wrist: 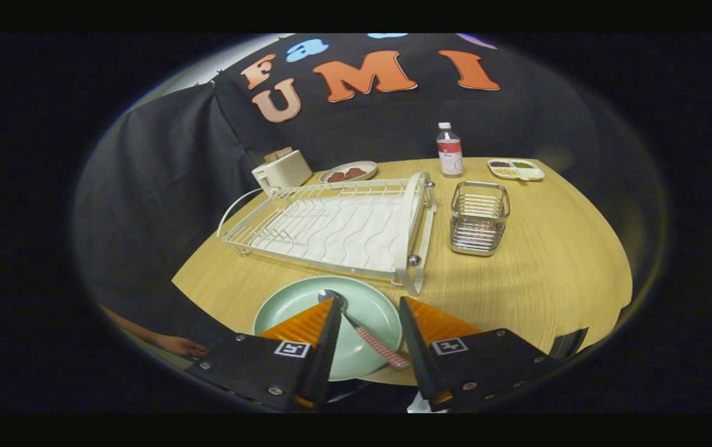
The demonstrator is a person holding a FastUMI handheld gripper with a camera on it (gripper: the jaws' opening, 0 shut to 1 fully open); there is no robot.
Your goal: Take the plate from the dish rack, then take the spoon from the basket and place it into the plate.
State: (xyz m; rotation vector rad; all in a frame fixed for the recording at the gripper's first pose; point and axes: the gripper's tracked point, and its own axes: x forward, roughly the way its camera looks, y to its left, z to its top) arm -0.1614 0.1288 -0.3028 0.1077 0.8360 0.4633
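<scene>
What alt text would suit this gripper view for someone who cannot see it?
A metal spoon with a red checked handle lies in a pale green round plate, between the open gripper fingers. Beyond stand an empty white wire dish rack and a metal wire basket.

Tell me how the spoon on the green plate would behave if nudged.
The spoon lies across the plate between the open tongs. Its rounded bowl probably rocks or pivots. On the smooth glaze it likely slides easily. The handle end reaches the rim, so a push could tip it off onto the table.
</scene>
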